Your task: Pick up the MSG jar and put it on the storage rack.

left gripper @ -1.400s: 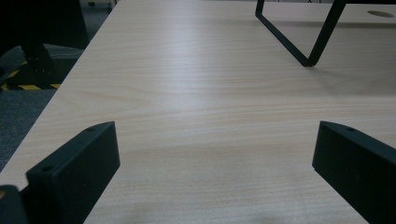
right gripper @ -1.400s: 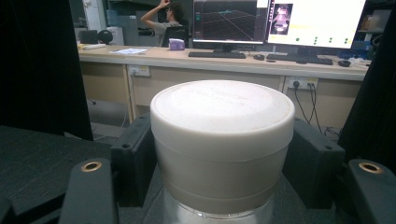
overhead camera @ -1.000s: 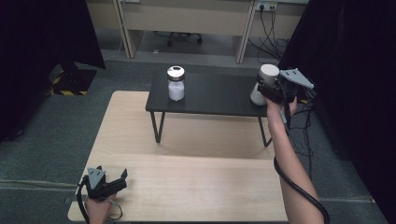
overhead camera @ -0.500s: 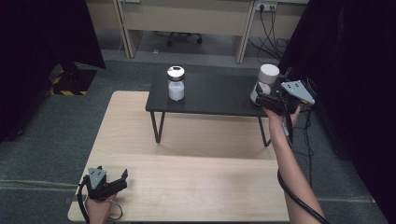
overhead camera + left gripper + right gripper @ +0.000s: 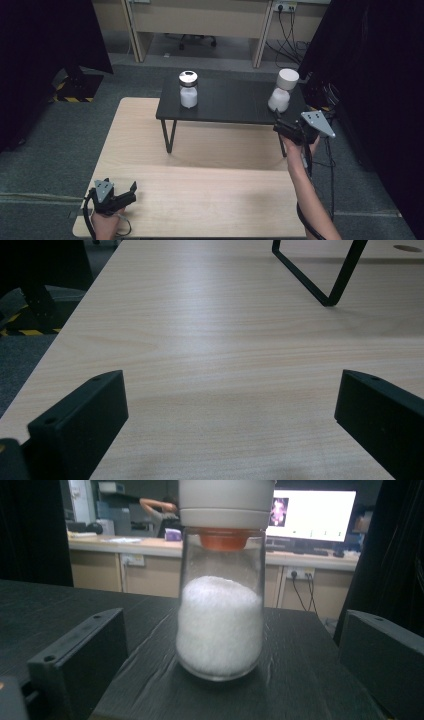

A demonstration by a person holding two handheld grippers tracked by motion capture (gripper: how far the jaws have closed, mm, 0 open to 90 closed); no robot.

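Right claw [image 5: 283, 125] faces the jar [image 5: 220, 625]; wooden table [image 5: 225, 355] seemingly clear.

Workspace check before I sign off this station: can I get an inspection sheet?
Surface: light wooden table bearing a low black stand.
Job's things: white-lidded jar of white powder upright at the stand's right end; silver-lidded jar at its left.
Clutter: nothing seen.
Grippers: right gripper before the white-lidded jar, jaws just opened, apart from the glass; left gripper open on the table.
Cables: one trails from each gripper.
Surroundings: grey carpet, black curtains, desks behind.
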